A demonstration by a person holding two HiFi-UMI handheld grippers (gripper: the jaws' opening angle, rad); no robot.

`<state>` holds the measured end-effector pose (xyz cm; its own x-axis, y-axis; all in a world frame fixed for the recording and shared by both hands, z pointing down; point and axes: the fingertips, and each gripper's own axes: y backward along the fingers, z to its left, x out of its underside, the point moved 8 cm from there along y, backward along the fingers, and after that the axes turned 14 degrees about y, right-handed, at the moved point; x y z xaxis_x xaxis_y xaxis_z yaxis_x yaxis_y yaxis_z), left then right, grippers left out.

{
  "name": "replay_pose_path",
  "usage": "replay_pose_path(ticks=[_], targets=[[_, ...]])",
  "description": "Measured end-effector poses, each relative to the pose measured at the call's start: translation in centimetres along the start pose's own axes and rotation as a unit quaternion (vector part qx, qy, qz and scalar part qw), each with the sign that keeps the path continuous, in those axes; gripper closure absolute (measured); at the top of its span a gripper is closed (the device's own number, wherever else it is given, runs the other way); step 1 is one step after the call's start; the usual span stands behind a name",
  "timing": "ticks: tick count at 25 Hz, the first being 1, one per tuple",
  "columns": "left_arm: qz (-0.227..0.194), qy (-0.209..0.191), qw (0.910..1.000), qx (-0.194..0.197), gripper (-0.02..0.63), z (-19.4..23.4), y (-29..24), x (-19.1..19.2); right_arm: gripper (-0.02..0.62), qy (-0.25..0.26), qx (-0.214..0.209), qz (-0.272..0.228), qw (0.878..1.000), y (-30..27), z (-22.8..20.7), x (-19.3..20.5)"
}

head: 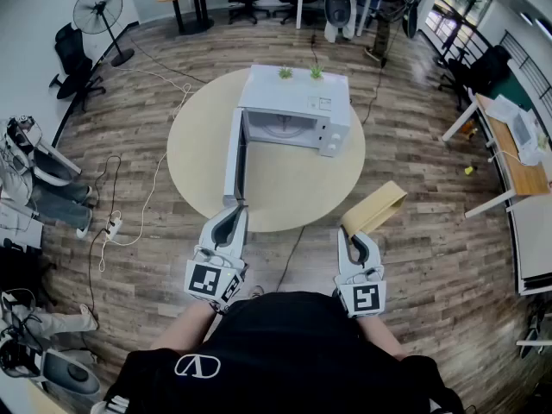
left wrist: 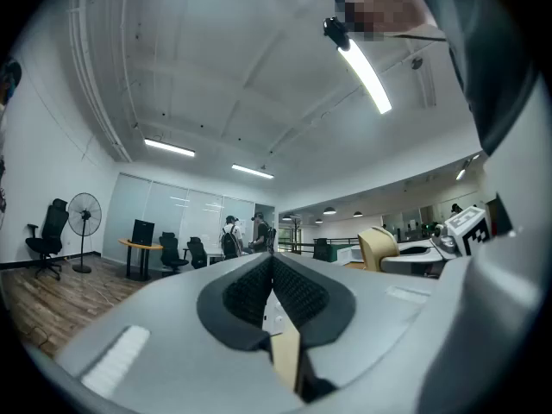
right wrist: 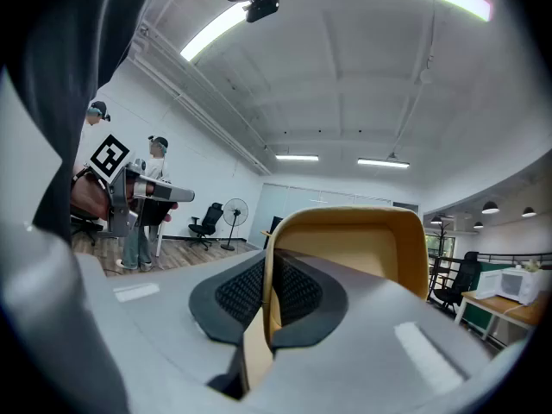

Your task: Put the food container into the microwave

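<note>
- The right gripper is nearest, just ahead of the person's body. Its jaws are clamped on one wall of the food container. The right gripper view shows the pads pressed on either side of the tan rim, with the open tub filling the view beyond them.
- From those fingers the food container runs away and to the right. Its long axis lies on a diagonal and points off to the right of the microwave rather than at it. It hangs in the air just off the near right edge of the table, touching nothing else.
- The left gripper is level with the right one. Its jaws are pressed together, and nothing I can name sits between the pads. Its tips are right at the free end of the door; I cannot tell whether they touch it.
- The door stands open towards the person along the left side of the table, between the left gripper and the opening.
- Farthest off, the microwave sits at the back of the table, and its cavity faces the person.
- The cavity lies ahead and to the left of the held tub, so my judgement is that the right hand must carry it forward and leftward. It must also turn the tub's long axis towards the opening, while keeping to the right of the door.
</note>
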<state>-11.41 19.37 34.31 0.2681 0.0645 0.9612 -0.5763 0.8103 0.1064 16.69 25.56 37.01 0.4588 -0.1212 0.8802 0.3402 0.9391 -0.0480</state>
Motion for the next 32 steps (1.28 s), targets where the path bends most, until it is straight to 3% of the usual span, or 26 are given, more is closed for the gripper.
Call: replay_pose_path(ticks=[20, 32], targets=[[0.002, 0.000, 0.9999, -0.010, 0.606, -2.4, -0.2, 0.3, 0.583, -0.028, 0.000, -0.014, 1.000, 1.2, -1.5, 1.0], [0.009, -0.035, 0.9986, -0.038, 0.606, -6.8, -2.0, 2.0, 0.583, -0.048, -0.038, -0.035, 0.998, 3.0, -4.4, 4.2]])
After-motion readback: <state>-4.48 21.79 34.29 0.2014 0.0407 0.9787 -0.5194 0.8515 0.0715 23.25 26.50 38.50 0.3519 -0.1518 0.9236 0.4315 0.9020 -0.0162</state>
